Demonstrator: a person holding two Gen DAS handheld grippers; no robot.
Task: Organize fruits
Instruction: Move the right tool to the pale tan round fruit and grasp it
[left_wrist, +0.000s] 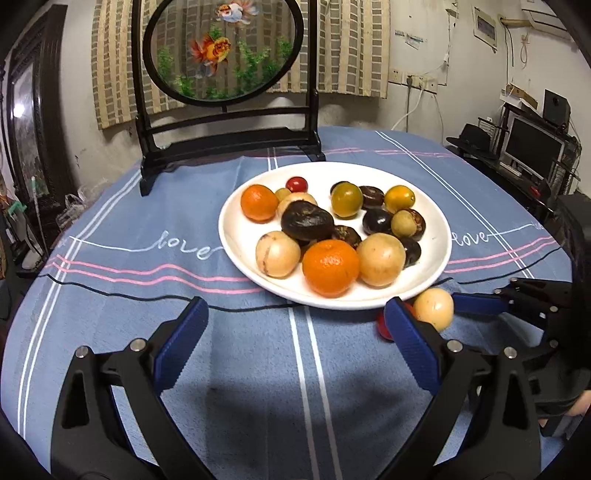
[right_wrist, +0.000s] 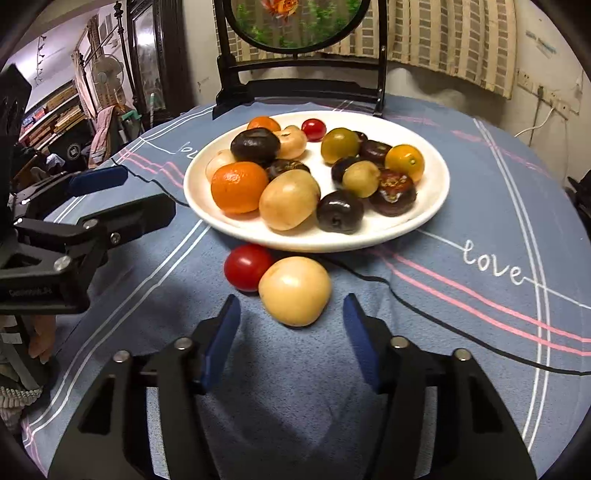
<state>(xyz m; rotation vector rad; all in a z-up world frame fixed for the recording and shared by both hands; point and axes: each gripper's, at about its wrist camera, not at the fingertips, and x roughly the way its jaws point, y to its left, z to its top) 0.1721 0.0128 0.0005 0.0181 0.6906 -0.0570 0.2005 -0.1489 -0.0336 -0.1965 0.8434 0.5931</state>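
Pale fruit lies on tabletop, touching tomato at its 10 o'clock, plate at 12. Judged light, firm, smooth, prone to roll; best pinched across its middle. Long axis runs 10 to 4. Right hand-held gripper half open, empty; left hand-held gripper wide open, empty

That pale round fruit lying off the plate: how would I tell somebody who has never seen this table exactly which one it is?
Start at the white plate of fruit on the blue tablecloth. On the cloth beside the plate's near rim lie two loose fruits, touching. It is the pale yellow fruit, larger than the small red tomato and right before the right gripper.
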